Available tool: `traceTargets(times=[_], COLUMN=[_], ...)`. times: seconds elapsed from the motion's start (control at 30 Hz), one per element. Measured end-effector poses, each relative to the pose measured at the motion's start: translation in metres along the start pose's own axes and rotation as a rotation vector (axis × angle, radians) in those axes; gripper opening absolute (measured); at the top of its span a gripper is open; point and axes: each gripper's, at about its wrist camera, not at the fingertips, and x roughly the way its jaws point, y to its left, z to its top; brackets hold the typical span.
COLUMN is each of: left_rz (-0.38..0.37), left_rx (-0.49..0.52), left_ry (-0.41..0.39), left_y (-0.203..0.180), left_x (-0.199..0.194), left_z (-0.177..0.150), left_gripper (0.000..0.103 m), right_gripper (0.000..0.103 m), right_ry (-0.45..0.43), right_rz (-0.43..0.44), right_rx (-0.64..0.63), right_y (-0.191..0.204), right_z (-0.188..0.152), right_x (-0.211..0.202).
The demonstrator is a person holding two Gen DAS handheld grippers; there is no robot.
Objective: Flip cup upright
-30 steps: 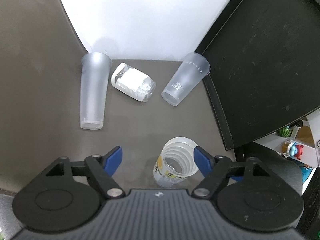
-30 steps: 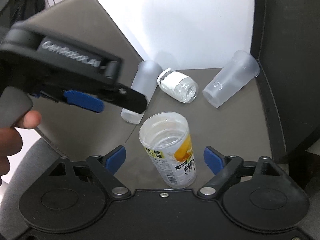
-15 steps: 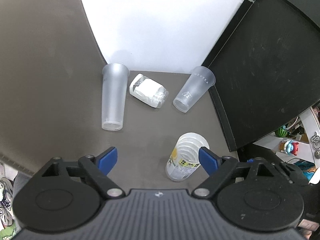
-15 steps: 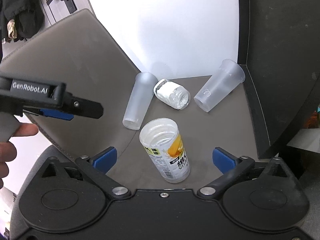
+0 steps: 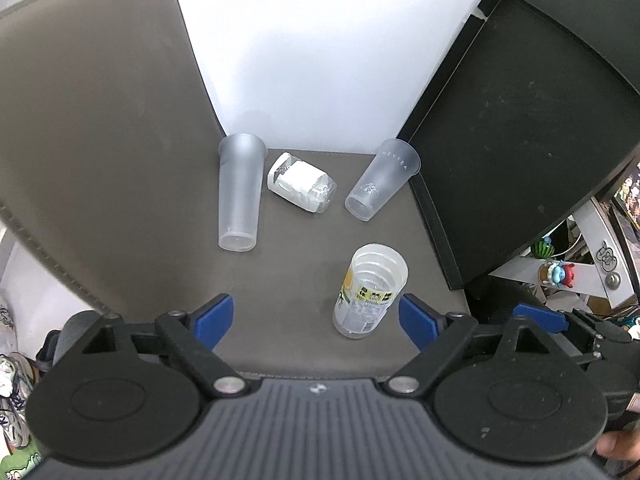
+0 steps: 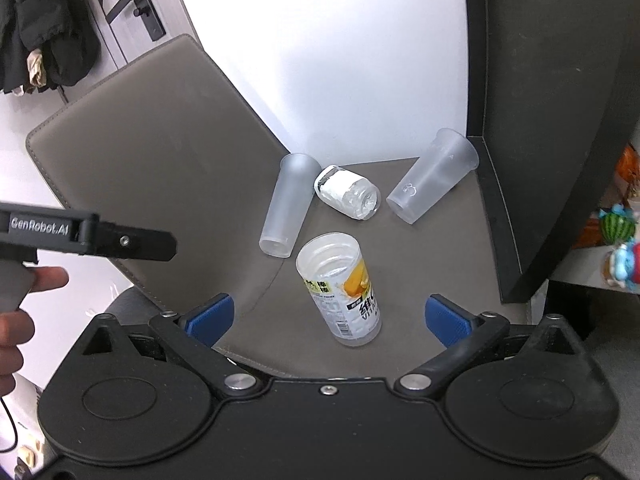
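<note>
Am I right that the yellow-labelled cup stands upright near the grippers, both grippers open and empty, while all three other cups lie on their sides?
Not quite. Only the white-wrapped cup lies on its side; the tall frosted cup and the HEYTEA cup stand mouth-up, as the right wrist view shows. The rest holds: the yellow-labelled cup is upright, and the left gripper and right gripper are open and empty.

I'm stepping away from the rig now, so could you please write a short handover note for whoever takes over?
Left gripper: open, empty. Right gripper: open, empty.
Labelled clear cup stands upright, mouth up, near the front of the grey mat; neither gripper touches it.
At the back, the tall frosted cup, the small wrapped cup and the logo cup appear to lie on their sides.
Done: one upright. Left: likely those three.
</note>
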Motion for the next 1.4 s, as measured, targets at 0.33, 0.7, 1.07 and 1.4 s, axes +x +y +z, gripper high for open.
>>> traceTargets(times=[0.33,0.7,1.07,1.4], left_rz=[0.002,0.022,0.029,0.036], left_rx=[0.002,0.009,0.015,0.018], left_ry=[-0.027,-0.038,-0.043,-0.037], left_y=[0.005,0.01,0.011,0.015], left_x=[-0.027,-0.047,-0.056,-0.057], left_z=[-0.021,-0.04,-0.054,-0.062], left_gripper=[0.09,0.09,0.091,0.091], right_gripper=[0.103,0.103,0.103,0.103], right_ry=[-0.01,-0.005,-0.006,-0.006], right_rz=[-0.004,0.003,0.007,0.006], right_rx=[0.011,0.005,-0.016,-0.018], right_y=[0.002,0.007,0.01,0.01], right_z=[-0.004,-0.012,-0.021,-0.024], right_x=[-0.026,-0.046,-0.059,-0.063])
